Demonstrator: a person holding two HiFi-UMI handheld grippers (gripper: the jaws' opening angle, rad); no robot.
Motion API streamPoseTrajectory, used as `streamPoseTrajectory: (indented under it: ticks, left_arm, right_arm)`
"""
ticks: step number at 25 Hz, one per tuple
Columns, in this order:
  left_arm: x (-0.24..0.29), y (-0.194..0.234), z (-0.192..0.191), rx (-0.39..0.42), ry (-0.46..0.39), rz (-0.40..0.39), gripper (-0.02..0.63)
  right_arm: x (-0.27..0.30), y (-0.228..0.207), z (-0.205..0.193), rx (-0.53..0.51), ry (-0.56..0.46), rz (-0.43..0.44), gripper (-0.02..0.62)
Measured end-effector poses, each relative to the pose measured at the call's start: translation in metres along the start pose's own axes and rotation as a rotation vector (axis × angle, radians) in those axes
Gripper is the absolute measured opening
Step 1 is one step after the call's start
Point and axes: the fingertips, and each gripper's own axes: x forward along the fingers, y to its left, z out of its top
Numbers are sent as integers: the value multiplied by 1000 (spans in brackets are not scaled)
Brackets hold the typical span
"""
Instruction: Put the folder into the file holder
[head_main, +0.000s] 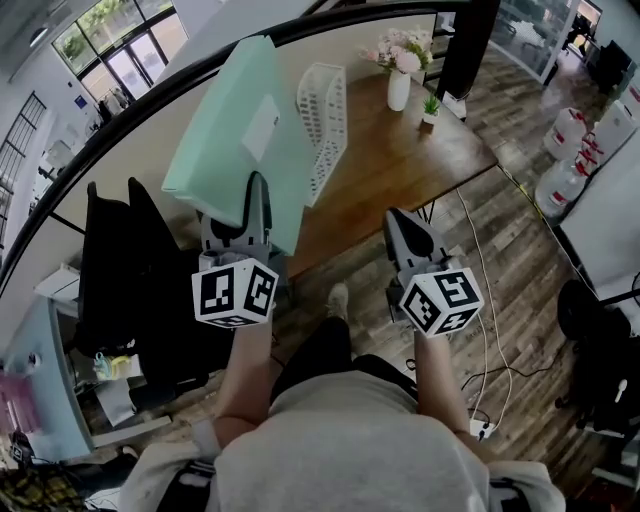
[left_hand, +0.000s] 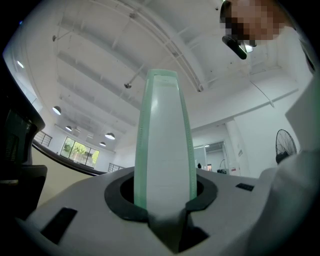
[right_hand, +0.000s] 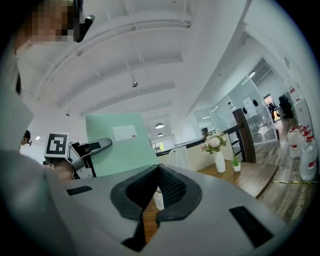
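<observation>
In the head view, your left gripper (head_main: 256, 192) holds the pale green folder (head_main: 236, 140) upright in the air, just beside the white mesh file holder (head_main: 322, 118) on the wooden table (head_main: 405, 165), so the pickup is done and the insertion is not. In the left gripper view, its jaws pinch the folder's lower edge. In the right gripper view, your right gripper (right_hand: 158, 172) has its jaws drawn together on nothing, and I judge that lining up and lowering the folder remains.
</observation>
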Motion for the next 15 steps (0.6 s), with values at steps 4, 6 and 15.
streamPoseTrajectory:
  ticks: [4,6,15]
  left_arm:
    - [37,11,-17,-19,6,-3,164]
    - [57,15,-25,-24,10,-14,164]
    - [126,33,-51,-58,44,-74,164]
  right_arm:
    - [27,-25,3,-5,2,-22,8]
    - [46,-34,9,-11,0,-21,8]
    - [117,-55,24,-34,-16,-24,8]
